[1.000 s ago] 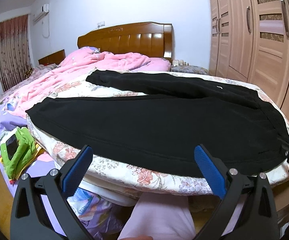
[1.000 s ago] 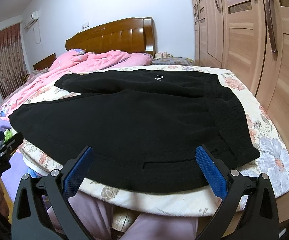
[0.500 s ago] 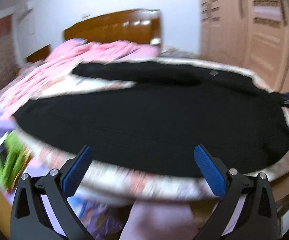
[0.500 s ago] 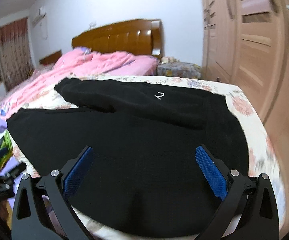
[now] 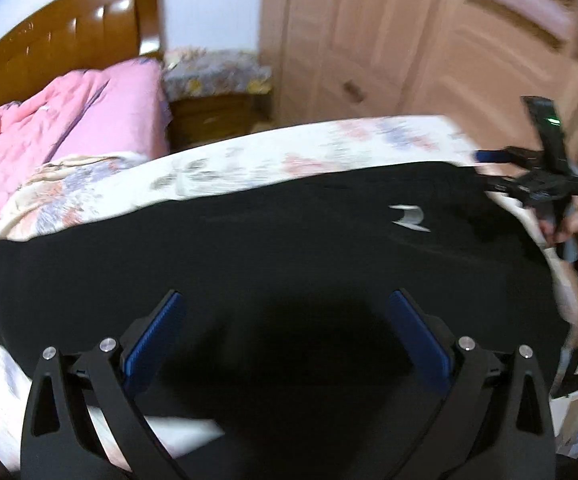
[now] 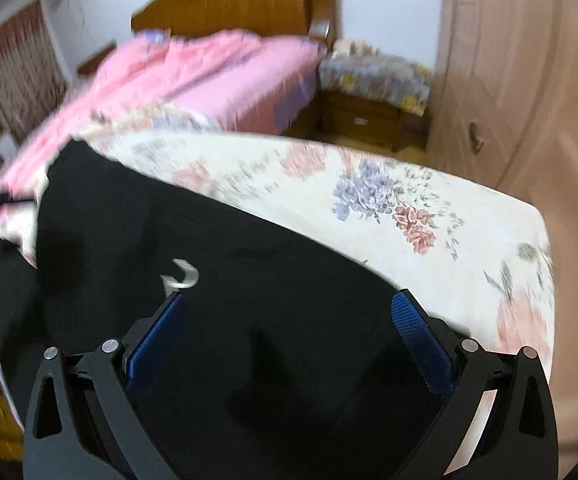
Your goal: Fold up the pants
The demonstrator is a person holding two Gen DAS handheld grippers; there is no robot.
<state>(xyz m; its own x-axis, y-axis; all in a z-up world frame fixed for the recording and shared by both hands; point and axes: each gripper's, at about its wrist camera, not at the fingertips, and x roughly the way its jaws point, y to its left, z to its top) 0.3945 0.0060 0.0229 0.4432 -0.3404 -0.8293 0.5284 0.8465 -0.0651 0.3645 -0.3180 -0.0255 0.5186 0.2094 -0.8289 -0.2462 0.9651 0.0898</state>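
Black pants with a small white logo lie spread flat on the flowered bed sheet. My left gripper hovers open just above the dark cloth, nothing between its blue pads. In the right wrist view the same pants fill the lower half, with the logo near the left pad. My right gripper is open over the cloth close to its far edge. The right gripper also shows in the left wrist view, at the pants' upper right corner, held by a hand.
A pink quilt is heaped toward the wooden headboard. A bedside cabinet with a flowered cover stands by the wooden wardrobe doors. Bare flowered sheet lies beyond the pants.
Both grippers have moved forward and down from the near bed edge to over the pants, swinging right toward the wardrobe. Both stay open; the current frames are motion-blurred.
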